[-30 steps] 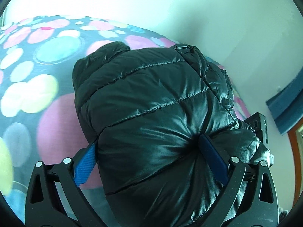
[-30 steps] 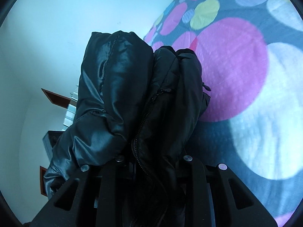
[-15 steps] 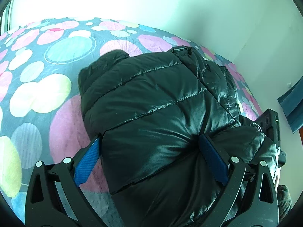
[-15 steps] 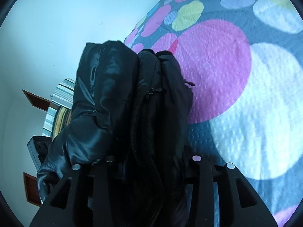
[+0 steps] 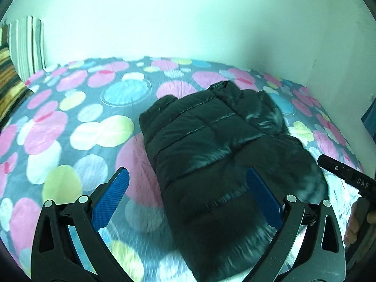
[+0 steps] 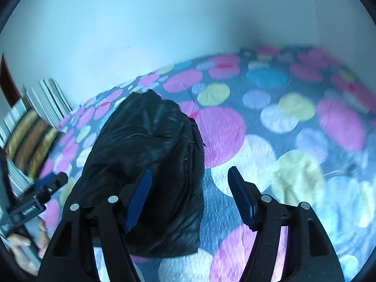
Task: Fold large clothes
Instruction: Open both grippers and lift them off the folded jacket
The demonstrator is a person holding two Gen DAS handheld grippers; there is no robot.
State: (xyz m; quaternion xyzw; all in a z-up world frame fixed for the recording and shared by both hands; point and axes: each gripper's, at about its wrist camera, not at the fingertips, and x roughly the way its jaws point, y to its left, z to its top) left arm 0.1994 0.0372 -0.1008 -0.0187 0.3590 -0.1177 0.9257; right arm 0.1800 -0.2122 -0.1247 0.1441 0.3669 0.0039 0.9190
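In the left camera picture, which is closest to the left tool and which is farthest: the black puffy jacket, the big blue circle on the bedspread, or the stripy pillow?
From the left tool:
1. Black puffy jacket, right between its open fingers.
2. Big blue circle, farther up the bedspread, to the left.
3. Stripy pillow, at the far left corner by the wall.

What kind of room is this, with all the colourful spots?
Probably a bedroom. The spotted bedspread covers a wide bed set against a plain wall, striped pillows are stacked at one end, and a folded black puffer jacket lies on top.
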